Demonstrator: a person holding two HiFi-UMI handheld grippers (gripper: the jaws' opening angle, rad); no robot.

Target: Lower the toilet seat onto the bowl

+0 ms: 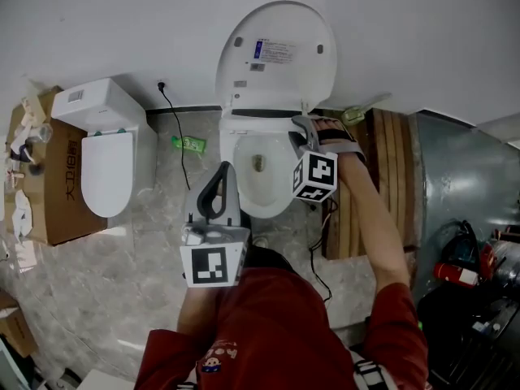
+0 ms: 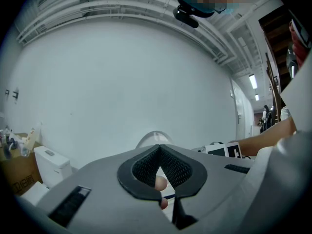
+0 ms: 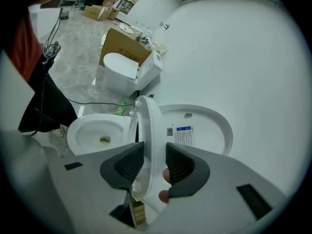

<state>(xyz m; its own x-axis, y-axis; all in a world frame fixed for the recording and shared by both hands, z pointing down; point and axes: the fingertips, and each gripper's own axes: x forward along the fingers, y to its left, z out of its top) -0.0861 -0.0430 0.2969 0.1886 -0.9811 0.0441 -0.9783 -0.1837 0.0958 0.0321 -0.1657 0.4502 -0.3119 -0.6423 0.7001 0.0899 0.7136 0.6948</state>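
Left of the toilet bowl (image 1: 237, 177) we note a cardboard box (image 1: 63, 181) and a second toilet (image 1: 106, 165), both well apart from it and not involved.

The left gripper (image 2: 159, 149) is held just in front of the bowl. Its jaws are together at the tips with nothing between them, and it plays no part in the work.

The toilet seat (image 3: 146, 123) stands upright at the back of the bowl, in front of the raised lid (image 3: 202, 130), which leans on the wall.

At the bowl's right rear, the right gripper (image 3: 155, 151) is clamped on the seat's rim, one pad on each face.

We judge the seat to be rigid moulded plastic, light, smooth and glossy, so the pads may slip. It pivots on hinges at the back of the bowl. The hold on the side rim seems sound, as it is away from the hinges and gives leverage. If released early the seat could drop and strike the ceramic, so we advise guiding it down under grip.

Right of the bowl lie wooden slats (image 1: 390, 177).
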